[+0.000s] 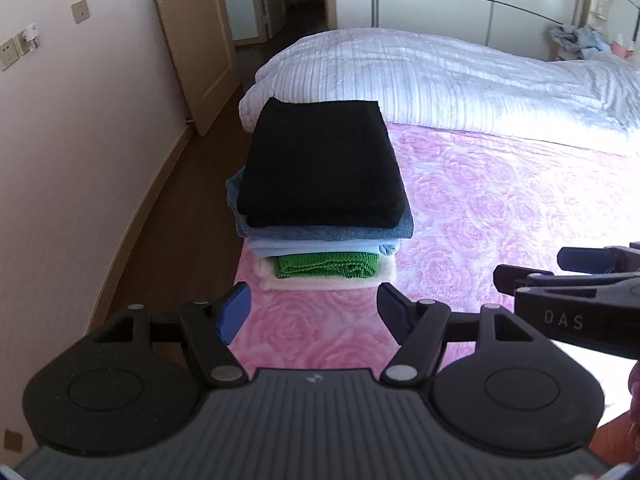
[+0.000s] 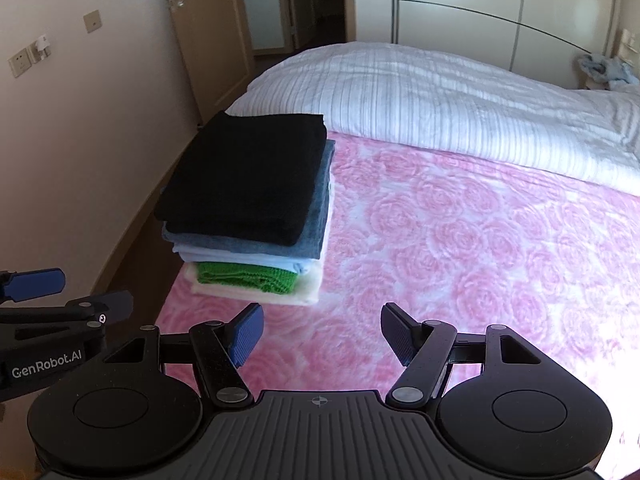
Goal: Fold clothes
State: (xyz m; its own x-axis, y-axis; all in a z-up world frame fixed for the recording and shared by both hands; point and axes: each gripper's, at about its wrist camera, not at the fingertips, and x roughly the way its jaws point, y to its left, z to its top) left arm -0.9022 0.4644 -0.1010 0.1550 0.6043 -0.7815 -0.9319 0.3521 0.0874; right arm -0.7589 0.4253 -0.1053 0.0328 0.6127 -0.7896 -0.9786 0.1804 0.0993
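Folded stack of clothes (image 1: 320,200) at the near left corner of the bed, on the pink rose-patterned bedspread (image 1: 500,208); black piece (image 1: 324,164) on top, squared and flat; under it a blue-grey piece (image 1: 332,232), then a pale blue one (image 1: 320,247), then a green knit (image 1: 326,266), and a cream piece (image 1: 280,282) at the bottom, sticking out a little toward the grippers; edges roughly in line, nothing hanging loose. Seen again from the right wrist view as the same stack (image 2: 248,200), close to the bed's left edge above the wooden floor (image 1: 192,216).

Beyond it a white striped duvet (image 1: 440,80) across the far part of the bed; no loose garment spread on the pink cover in either view; a crumpled bluish heap (image 1: 576,38) far off at the right by the wall, too small to tell what.

Left gripper (image 1: 314,308) short of the stack, blue pads spread wide, nothing between them; right gripper (image 2: 322,332) just beside it, likewise spread and holding nothing; both clear of the cloth.

Judged from this alone: fits either the end of the folding, with every piece stacked, or a pause between pieces, with another garment out of view; not to be settled here. Any further handling near the stack calls for care not to nudge it off the bed's edge.
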